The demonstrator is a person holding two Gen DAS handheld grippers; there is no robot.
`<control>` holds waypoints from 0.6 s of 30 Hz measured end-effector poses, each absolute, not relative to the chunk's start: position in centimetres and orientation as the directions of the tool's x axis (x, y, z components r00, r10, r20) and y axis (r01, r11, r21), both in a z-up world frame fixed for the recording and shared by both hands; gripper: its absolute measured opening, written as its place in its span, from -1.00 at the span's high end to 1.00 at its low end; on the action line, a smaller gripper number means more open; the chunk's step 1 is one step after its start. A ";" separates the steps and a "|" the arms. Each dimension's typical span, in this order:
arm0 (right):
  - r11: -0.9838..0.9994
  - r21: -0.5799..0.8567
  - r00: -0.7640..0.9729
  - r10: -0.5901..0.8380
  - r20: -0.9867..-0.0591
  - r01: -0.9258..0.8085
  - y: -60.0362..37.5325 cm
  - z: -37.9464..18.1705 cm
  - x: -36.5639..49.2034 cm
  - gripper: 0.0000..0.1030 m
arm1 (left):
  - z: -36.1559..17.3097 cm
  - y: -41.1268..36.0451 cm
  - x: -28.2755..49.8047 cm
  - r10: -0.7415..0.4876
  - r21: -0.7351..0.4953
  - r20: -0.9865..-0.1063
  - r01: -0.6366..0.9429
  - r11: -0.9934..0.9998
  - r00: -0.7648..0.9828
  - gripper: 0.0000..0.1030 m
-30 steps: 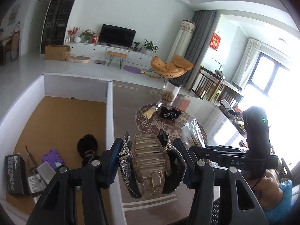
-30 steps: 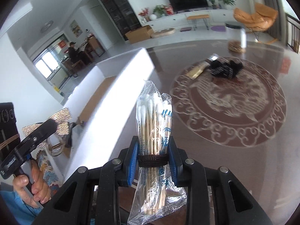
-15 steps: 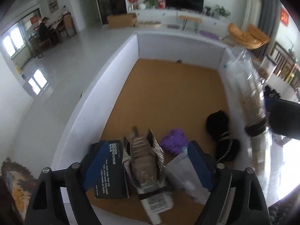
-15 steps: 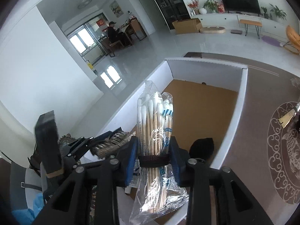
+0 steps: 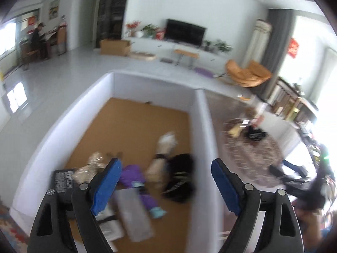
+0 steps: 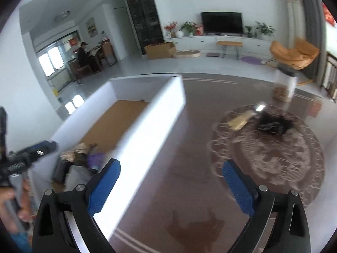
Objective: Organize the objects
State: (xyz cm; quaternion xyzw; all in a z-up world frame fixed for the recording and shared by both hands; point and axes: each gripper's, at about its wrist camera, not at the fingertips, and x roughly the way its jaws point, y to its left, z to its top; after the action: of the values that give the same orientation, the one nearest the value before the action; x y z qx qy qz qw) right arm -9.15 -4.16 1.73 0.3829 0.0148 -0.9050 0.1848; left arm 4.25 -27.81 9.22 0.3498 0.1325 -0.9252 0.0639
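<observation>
While both views are motion-blurred, the brown table with its round patterned medallion fills most of the right wrist view, and the white-walled box with a cork-brown floor fills the left wrist view. Left view looks straight down into the box: cotton swab pack lies near the right wall, touching a black bundle; the gold hair clip sits at lower left against a black carton; a purple item lies between them, grey flat packet nearest the camera. Right view sees only a sliver of that pile past the box wall, too blurred to sort. Still out on the table, clearer in the right view: gold flat packet, black pouch, clear jar.

Left tool has just been opening; jaws stand wide apart over the box, nothing between them. Right tool likewise just opened wide, empty, above the table beside the box wall. Right view alone shows the left hand gripping its handle.
</observation>
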 end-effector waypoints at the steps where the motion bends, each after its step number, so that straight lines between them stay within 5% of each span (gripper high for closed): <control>1: -0.951 0.083 -0.645 -0.265 -0.716 0.298 -1.9 0.4 -9.3 -0.91 | 9.7 -26.1 4.1 0.008 -0.207 -0.650 0.166 -0.964 -0.760 -0.68; 9: -1.000 -0.012 -0.612 0.020 -0.791 -0.017 13.7 -6.6 -8.6 -0.91 | 9.4 -10.1 1.4 0.271 -0.200 -0.667 -0.183 -0.962 -0.694 -0.73; 18: -0.999 -0.016 -0.625 0.039 -0.780 -0.042 16.4 -7.1 -8.2 -0.91 | 1.4 -2.3 -3.6 0.288 -0.175 -0.749 -0.241 -0.955 -0.596 -0.73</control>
State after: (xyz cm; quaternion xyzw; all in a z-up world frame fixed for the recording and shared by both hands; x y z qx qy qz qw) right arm -8.20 16.42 -7.07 0.4326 -0.0019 -0.9013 -0.0223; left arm -3.57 -2.30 1.38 0.4242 0.0279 -0.8930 -0.1479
